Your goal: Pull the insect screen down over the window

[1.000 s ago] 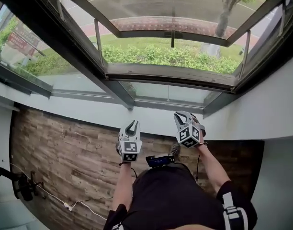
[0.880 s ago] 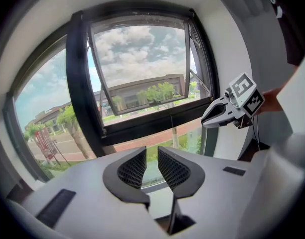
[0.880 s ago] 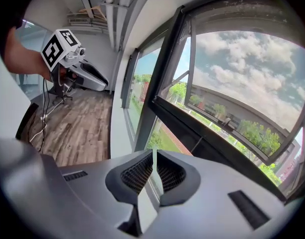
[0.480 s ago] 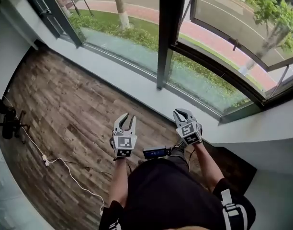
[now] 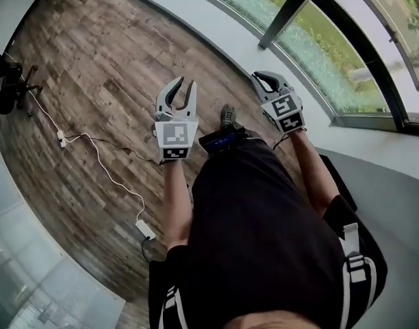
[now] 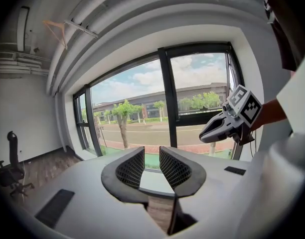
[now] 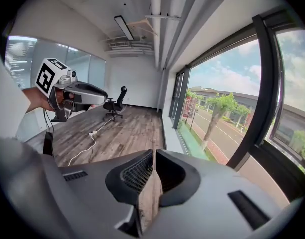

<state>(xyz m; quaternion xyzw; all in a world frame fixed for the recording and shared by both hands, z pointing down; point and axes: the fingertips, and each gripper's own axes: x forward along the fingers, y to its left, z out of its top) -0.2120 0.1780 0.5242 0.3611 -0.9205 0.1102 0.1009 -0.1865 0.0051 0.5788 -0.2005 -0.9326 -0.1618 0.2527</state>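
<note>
**Left gripper**: grey two-jaw tool with a square-marker cube, held level in front of the waist over the floor. Its jaws have just been opening and stand apart, and nothing lies between the mesh pads. Only the sill and the street show through the gap. It seems to be carried, not at work.

**Right gripper**: matching grey tool, held beside the left one and nearer the glass. Its jaw tips meet and it grips nothing. It points along the room, not at the window.

**Large dark-framed window**: runs along the upper right of the head view, with grass and a road beyond. It is well apart from both grippers.

**Insect screen**: cannot be made out in any view. Presumably it is rolled up at the head of the frame, out of sight, and no pull bar is visible.

**Pale grey sill**: a long strip at the foot of the glass.

**Brown wood-plank floor**: covers the left of the head view.

**White cable with plug blocks**: trails loose across the planks towards the person's feet.

**Black office chair**: stands at the far left edge, near the cable's end.

**Small black device with a blue screen**: sits at the person's waist between the two arms.

**Status, as a judgement**: the pull is not yet begun. Both tools must first turn to the window and reach up to its top.
</note>
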